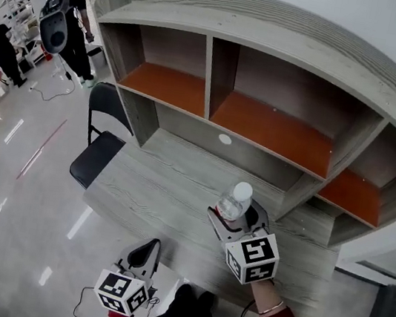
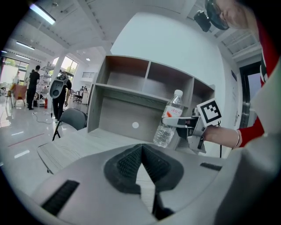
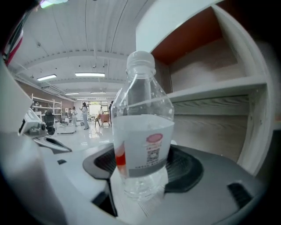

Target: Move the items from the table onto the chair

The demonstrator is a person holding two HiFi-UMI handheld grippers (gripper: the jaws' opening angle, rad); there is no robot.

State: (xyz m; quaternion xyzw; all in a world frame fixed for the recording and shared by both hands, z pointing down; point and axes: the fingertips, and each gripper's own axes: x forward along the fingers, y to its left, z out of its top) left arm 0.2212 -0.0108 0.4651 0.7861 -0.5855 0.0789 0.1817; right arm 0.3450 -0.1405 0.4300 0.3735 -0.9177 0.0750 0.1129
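Observation:
A clear plastic water bottle with a white cap and white label stands over the right part of the grey wood-grain table. My right gripper is shut on the bottle, its dark pads pressing both sides of the labelled body. From the left gripper view the bottle leans slightly; whether its base touches the table I cannot tell. My left gripper hangs at the table's near edge, shut with nothing in it. The black chair stands at the table's left end.
A shelf unit with orange-floored compartments rises along the back of the table. The chair has a dark seat and back. People stand with equipment far off to the left on the shiny floor.

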